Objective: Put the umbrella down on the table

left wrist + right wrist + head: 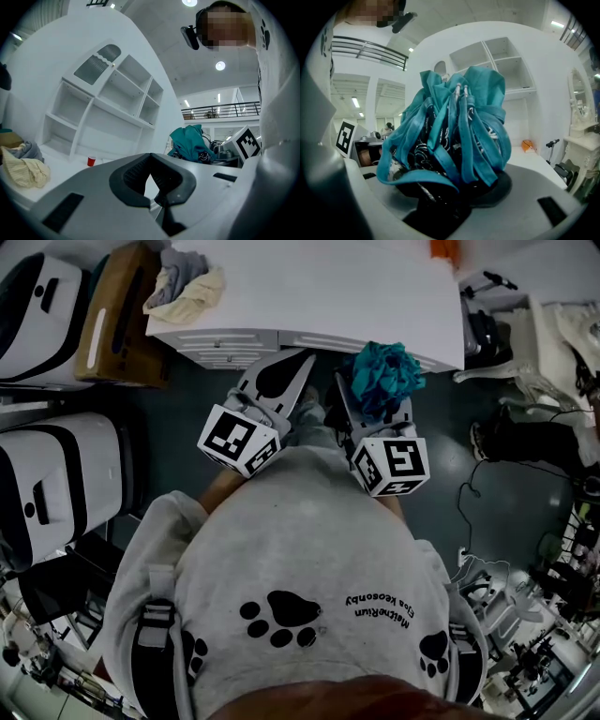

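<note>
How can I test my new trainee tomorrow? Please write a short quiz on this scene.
1. What does the right gripper hold? A: a bottle; B: a teal umbrella; C: a book.
2. True or false: the umbrella already lies on the table.
3. Which gripper has nothing between its fingers?

Key
1. B.
2. False: it sits in the right gripper's fingers, at the table's front edge.
3. The left gripper.
</note>
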`<state>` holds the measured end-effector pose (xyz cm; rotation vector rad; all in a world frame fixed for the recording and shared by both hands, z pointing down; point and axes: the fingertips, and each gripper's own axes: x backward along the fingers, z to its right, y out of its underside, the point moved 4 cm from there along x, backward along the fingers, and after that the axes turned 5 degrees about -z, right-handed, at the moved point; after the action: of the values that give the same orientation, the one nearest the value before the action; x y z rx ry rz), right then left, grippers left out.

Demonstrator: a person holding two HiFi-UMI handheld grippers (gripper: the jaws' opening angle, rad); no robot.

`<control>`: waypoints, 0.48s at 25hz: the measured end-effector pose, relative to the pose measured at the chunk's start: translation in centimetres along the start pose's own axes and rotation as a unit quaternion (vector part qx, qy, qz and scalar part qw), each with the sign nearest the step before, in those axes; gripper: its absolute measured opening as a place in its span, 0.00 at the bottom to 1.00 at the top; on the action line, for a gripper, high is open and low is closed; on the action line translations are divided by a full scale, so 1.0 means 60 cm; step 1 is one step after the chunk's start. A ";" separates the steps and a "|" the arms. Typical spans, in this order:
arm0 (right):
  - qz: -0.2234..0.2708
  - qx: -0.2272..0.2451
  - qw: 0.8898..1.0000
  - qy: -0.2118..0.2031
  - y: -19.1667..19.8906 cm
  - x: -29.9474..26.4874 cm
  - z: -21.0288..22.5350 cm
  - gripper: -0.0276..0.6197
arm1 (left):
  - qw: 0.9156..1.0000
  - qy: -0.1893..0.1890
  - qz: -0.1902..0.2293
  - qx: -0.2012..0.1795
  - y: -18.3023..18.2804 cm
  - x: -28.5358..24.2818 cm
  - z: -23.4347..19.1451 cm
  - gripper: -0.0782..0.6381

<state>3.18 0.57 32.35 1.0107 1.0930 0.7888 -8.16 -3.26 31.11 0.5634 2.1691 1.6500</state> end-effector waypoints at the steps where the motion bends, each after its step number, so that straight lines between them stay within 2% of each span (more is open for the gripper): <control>1: -0.002 0.000 1.000 -0.003 -0.005 -0.014 0.008 0.45 | 1.000 -0.003 0.000 0.002 -0.002 -0.010 -0.010 0.13; 12: -0.022 -0.005 1.000 -0.018 -0.040 -0.146 0.106 0.45 | 1.000 -0.021 -0.012 0.018 -0.006 -0.134 -0.108 0.13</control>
<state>6.82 -9.82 33.85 0.9860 1.0771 0.7372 -4.60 -12.81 32.73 0.5746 2.1707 1.5761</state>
